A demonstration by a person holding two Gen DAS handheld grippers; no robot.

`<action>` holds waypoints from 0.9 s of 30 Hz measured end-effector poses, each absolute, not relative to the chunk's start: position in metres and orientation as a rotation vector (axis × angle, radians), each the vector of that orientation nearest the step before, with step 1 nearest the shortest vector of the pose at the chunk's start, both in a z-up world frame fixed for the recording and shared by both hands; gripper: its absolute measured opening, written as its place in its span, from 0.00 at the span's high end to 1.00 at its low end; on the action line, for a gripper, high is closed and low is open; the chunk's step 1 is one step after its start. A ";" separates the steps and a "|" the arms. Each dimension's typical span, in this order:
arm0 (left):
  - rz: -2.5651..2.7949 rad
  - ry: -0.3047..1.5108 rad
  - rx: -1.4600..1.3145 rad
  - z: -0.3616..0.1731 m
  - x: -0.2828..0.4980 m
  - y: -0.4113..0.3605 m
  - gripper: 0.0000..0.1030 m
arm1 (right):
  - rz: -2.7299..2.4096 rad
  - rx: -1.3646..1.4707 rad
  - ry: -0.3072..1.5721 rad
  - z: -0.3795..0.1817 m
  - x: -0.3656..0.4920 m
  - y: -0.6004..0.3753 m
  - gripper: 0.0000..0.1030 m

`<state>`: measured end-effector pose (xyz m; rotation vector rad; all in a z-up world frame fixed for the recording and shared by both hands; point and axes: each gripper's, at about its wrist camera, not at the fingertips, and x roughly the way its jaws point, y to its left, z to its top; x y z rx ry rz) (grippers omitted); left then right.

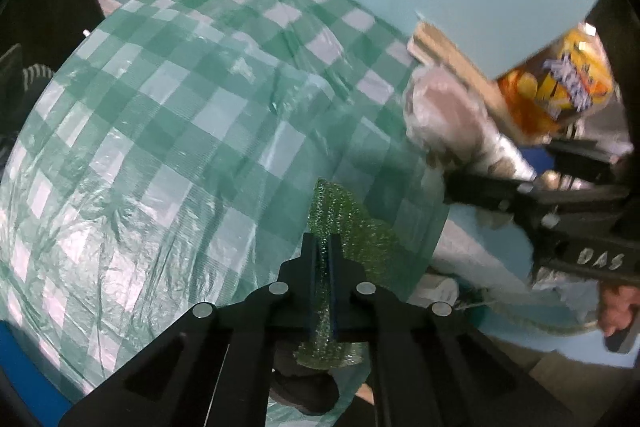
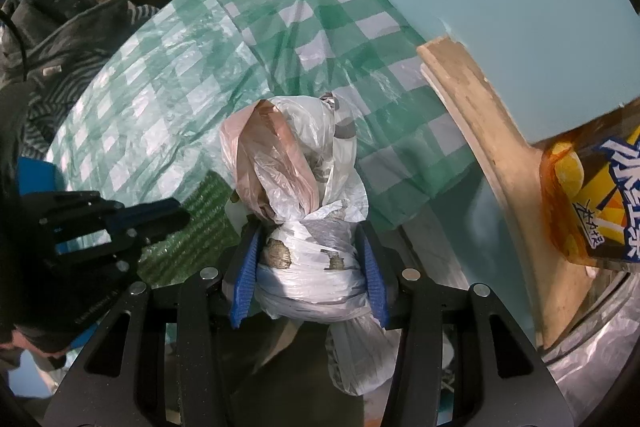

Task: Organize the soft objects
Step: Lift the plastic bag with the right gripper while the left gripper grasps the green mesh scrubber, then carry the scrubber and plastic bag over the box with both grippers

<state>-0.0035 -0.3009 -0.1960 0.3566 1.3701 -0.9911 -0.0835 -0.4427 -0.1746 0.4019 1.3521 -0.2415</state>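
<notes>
The left tongs [image 1: 325,259] sit at the bottom centre of the left wrist view, pointing steeply down, jaws pinched together on a thin green bubble sheet [image 1: 344,223] that sticks out past the tips. In the right wrist view they enter from the left edge, with a dark sleeve [image 2: 44,311] behind them at lower left. The right tongs [image 2: 310,267] fill the bottom centre of that view, also aimed steeply down, blue pads [image 2: 245,279] pressed against both sides of a knotted white plastic bundle [image 2: 308,263]. From the left wrist view they reach in from the right edge, a hand [image 1: 618,307] behind them.
</notes>
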 end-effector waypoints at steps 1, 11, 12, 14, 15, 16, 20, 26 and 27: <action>-0.984 1.366 0.335 -0.193 0.001 -0.298 0.96 | -0.240 0.400 1.352 -0.174 -0.083 -0.442 0.55; -0.906 1.266 0.254 -0.160 0.025 -0.281 0.96 | -0.188 0.360 1.327 -0.167 -0.058 -0.426 0.55; -0.898 1.258 0.247 -0.157 0.027 -0.278 0.96 | -0.181 0.355 1.323 -0.165 -0.055 -0.425 0.55; -0.876 1.243 0.224 -0.152 0.032 -0.270 0.96 | -0.162 0.341 1.318 -0.163 -0.045 -0.421 0.55; -0.864 1.237 0.213 -0.151 0.034 -0.267 0.96 | -0.154 0.332 1.316 -0.162 -0.041 -0.419 0.55; -0.850 1.230 0.204 -0.149 0.037 -0.263 0.96 | -0.142 0.321 1.313 -0.160 -0.035 -0.417 0.55; -0.805 1.200 0.185 -0.141 0.044 -0.252 0.97 | -0.109 0.290 1.300 -0.154 -0.018 -0.409 0.55; -0.734 1.166 0.166 -0.127 0.053 -0.232 0.97 | -0.045 0.241 1.274 -0.140 0.006 -0.396 0.55; -0.720 1.161 0.162 -0.126 0.054 -0.228 0.97 | -0.034 0.234 1.271 -0.138 0.010 -0.393 0.55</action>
